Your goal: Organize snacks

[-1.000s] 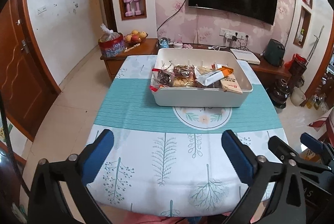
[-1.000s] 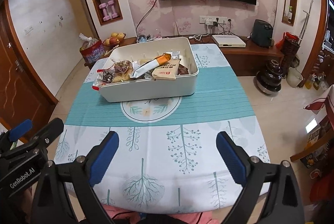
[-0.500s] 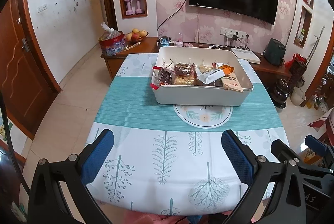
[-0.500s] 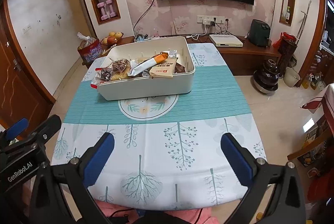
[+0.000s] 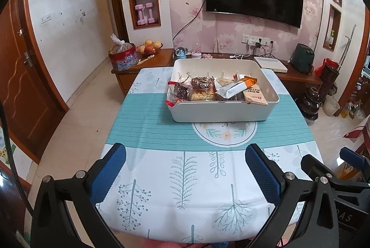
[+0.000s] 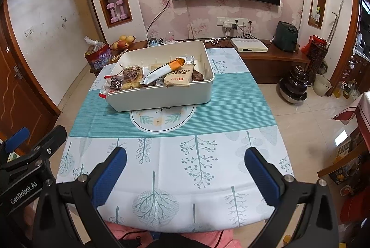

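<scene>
A white plastic bin (image 5: 222, 112) (image 6: 161, 99) stands at the far middle of the table. Packed in it are clear bags of dark and yellow snacks (image 5: 196, 88) (image 6: 126, 79), an orange and silver packet (image 5: 235, 88) (image 6: 164, 71) and a tan packet (image 5: 254, 96) (image 6: 179, 78). My left gripper (image 5: 185, 169) hangs open over the near table edge, with nothing between its blue pads (image 5: 107, 172). Beside it my right gripper (image 6: 185, 169) is open and empty too, well short of the bin.
The table wears a white and teal cloth (image 5: 185, 169) (image 6: 196, 162). Behind it runs a low wooden cabinet (image 5: 298, 77) with a fruit bowl (image 5: 149, 47), a wrapped tin (image 5: 122, 57) and a white set-top box (image 6: 248, 45). A dark pot (image 6: 292, 86) stands on the floor to the right.
The right gripper's pads have spread a little wider. Both views have shifted only slightly; the bin and snacks lie as before.
</scene>
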### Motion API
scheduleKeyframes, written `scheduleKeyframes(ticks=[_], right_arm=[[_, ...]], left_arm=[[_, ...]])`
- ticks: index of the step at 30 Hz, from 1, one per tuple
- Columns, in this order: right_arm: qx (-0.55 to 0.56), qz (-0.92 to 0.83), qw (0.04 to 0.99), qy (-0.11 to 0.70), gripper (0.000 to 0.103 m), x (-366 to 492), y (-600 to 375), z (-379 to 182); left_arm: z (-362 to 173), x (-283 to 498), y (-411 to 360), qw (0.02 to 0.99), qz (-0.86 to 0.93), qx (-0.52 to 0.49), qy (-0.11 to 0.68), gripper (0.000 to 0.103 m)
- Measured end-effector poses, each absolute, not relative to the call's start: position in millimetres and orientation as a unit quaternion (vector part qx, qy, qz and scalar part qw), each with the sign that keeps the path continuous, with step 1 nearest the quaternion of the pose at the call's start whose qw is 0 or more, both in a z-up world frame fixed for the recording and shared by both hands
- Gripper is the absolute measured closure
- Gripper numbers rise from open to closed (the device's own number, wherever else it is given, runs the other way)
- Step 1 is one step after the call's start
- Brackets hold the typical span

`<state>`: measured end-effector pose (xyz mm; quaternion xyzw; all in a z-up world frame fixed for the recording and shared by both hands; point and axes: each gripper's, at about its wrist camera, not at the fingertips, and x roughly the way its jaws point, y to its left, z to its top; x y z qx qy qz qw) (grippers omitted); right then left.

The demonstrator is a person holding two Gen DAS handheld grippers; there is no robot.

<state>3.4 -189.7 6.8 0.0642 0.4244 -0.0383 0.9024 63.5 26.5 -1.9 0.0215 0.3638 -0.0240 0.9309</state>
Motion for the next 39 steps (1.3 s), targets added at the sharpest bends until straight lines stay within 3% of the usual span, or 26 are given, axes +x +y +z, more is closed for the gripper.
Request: scheduleKeyframes(ticks=[39], right_arm=[[0.064,-0.042,0.902,0.424,0.001,1.8,-196.0,9.3]], left_arm=[[-4.0,64.5,22.7,0.931,-0.027,0.022,0.362,0.001]])
